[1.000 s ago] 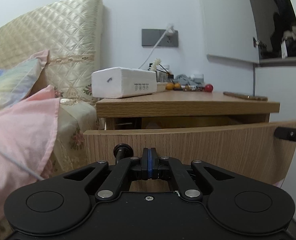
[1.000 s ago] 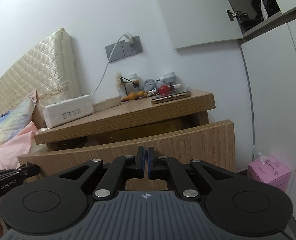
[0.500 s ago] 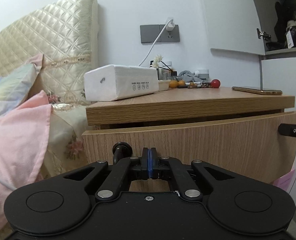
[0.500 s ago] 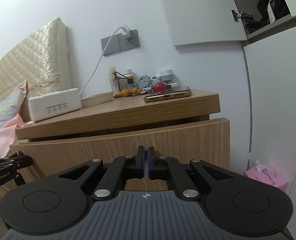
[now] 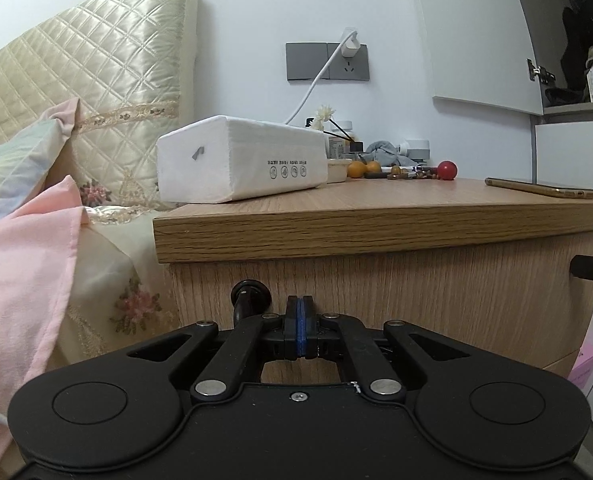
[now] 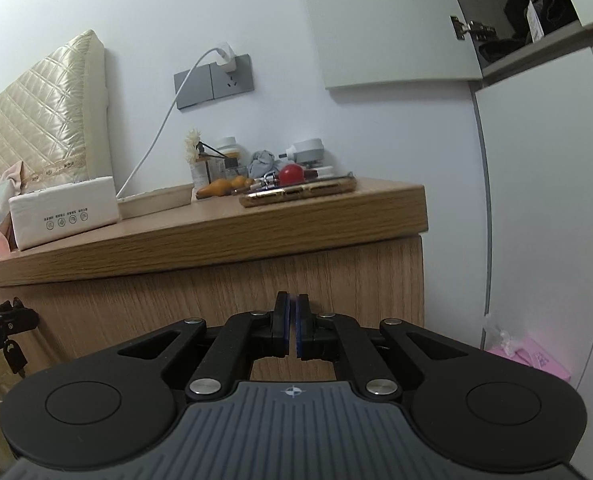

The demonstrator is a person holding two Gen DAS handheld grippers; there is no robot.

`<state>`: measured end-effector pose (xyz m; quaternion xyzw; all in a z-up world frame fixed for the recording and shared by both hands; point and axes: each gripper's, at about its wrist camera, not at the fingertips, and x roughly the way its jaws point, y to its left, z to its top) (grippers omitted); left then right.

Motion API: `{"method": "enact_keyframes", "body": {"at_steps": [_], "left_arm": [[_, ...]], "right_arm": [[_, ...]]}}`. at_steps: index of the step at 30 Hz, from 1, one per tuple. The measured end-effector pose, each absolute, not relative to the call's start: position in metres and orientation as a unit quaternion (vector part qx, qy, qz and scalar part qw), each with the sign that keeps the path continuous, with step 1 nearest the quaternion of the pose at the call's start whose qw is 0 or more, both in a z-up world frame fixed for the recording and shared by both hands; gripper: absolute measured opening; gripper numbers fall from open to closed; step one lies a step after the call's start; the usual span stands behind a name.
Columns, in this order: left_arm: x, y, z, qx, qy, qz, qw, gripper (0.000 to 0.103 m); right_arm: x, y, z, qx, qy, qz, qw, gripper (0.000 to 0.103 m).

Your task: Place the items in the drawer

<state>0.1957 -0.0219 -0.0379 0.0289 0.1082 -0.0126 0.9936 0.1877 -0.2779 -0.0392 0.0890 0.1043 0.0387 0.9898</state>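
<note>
Dead ahead of both tools, and close: the drawer [image 5: 416, 292], its front flush under the desk [image 5: 376, 224] top, shut, long axis running crosswise to the fingers. Nothing of its inside on view, so no telling what lies within.

Left tool [image 5: 300, 312]: clenched, blue pads pressed together, gripping nothing, tips right up at the drawer front; contact not certain. Right tool [image 6: 292, 312]: all but closed, a bare slit between the pads, also empty, facing the same front further to the right.

Above and beyond the tips, on the desk: tissue pack [image 5: 240, 160] up-left of the left tool, gold phone [image 6: 296, 194] just above the right tool, red ball [image 6: 290, 174] and small clutter behind it.

Fits a shut drawer awaiting those items, or one closed again with others inside.
</note>
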Motion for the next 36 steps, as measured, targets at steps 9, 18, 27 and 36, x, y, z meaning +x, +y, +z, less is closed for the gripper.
{"method": "enact_keyframes", "body": {"at_steps": [9,18,27,36], "left_arm": [[0.196,-0.023,-0.039,0.032,0.107,-0.015,0.994,0.005],[0.177,-0.015,-0.034,-0.003,0.101,-0.017,0.995,0.031],[0.145,-0.011,-0.029,-0.007,0.093,-0.017,0.996,0.052],[0.112,-0.004,-0.026,-0.014,0.087,-0.017,0.996,0.072]], "right_arm": [[0.185,-0.276,-0.037,0.069,0.091,0.052,0.992,0.003],[0.169,-0.275,-0.028,0.070,0.103,0.069,0.990,0.007],[0.134,-0.265,-0.016,0.068,0.100,0.094,0.988,0.078],[0.108,-0.258,-0.006,0.069,0.088,0.096,0.989,0.088]]}}
